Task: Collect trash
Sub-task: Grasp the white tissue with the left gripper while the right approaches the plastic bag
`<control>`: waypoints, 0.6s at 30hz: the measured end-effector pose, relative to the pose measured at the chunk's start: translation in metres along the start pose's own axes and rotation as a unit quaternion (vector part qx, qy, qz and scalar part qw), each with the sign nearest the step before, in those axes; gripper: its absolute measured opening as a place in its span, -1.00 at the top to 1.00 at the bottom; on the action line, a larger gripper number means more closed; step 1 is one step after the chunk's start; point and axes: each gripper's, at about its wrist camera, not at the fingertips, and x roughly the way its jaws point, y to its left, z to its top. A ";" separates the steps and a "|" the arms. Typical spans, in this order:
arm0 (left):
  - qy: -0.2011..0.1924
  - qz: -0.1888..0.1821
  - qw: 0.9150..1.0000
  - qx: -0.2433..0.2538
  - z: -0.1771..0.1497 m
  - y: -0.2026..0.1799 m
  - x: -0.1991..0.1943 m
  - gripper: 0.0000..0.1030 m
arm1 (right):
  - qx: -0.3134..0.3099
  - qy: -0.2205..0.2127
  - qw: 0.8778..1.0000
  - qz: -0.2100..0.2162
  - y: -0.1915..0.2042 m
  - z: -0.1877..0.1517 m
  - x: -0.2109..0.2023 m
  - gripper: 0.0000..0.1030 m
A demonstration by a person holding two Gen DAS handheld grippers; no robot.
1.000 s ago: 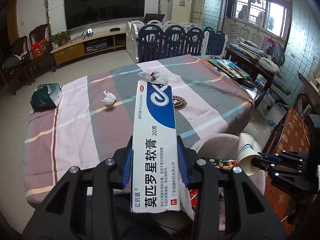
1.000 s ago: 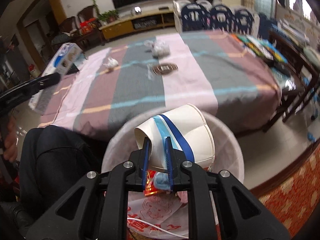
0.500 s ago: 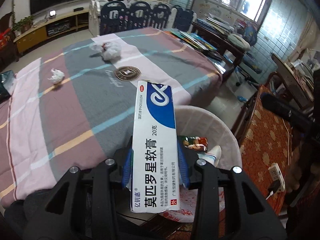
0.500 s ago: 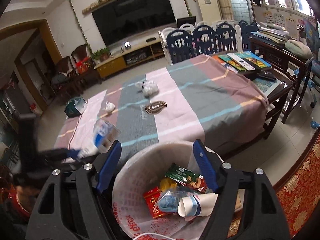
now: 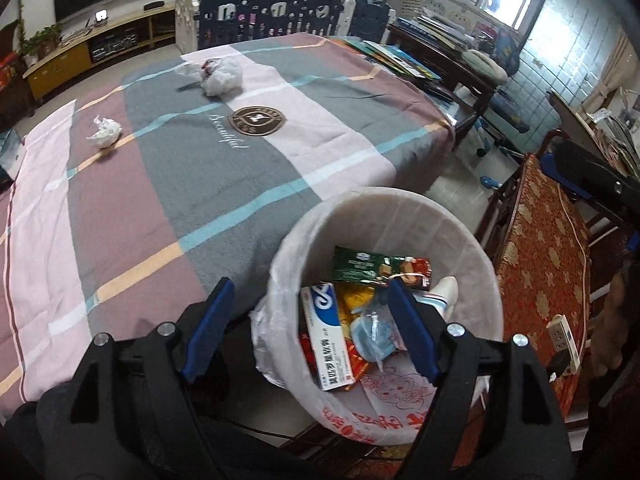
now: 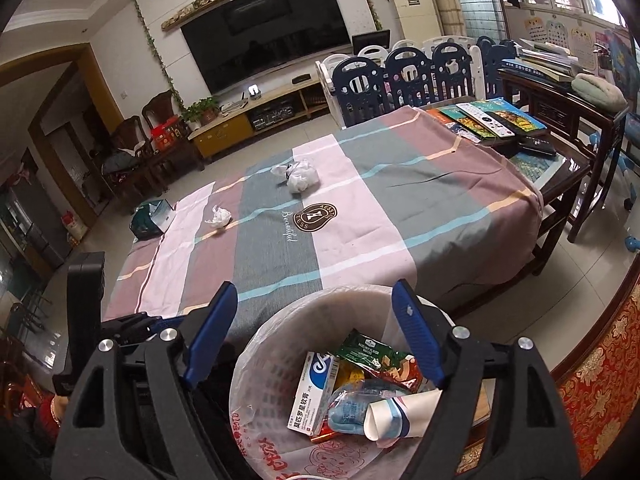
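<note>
Left claw (image 5: 308,304) above the near rim of the waste bin (image 5: 472,240), jaws just sprung wide, nothing between the blue pads (image 5: 208,324). Right claw (image 6: 314,308) likewise over the bin, jaws spread wide and holding nothing.

Inside the bin, on the white liner bag (image 6: 256,364): ointment box (image 5: 326,338), white and blue, lying flat towards the side nearest the counter; green snack wrapper (image 5: 374,266) along the far wall of the bin; crushed paper cup (image 6: 394,414) with blue stripes against the side away from the counter; crumpled blue mask (image 5: 372,334) between box and cup; red and yellow packets partly buried under them.

Bin standing just beside the near edge of the counter (image 6: 496,200), covered by a striped cloth in pink, grey and mauve. Out on the cloth, well apart from the bin: crumpled tissue (image 6: 219,216) towards the counter's left part, knotted white plastic bag (image 6: 299,175) beyond the round brown emblem (image 6: 315,216). Books and remote controls on the counter's far right corner, off the cloth.
</note>
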 end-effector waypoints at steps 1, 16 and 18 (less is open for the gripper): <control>-0.002 0.013 1.000 -0.009 0.001 0.010 0.001 -0.53 | -0.003 0.000 1.000 -0.001 0.002 0.002 0.003 -0.54; -0.031 0.159 0.971 -0.177 0.120 0.241 0.073 -0.55 | -0.093 0.015 0.995 -0.007 0.060 0.094 0.170 -0.55; -0.029 0.155 0.973 -0.167 0.133 0.249 0.089 -0.56 | -0.090 0.014 0.996 -0.007 0.061 0.110 0.210 -0.55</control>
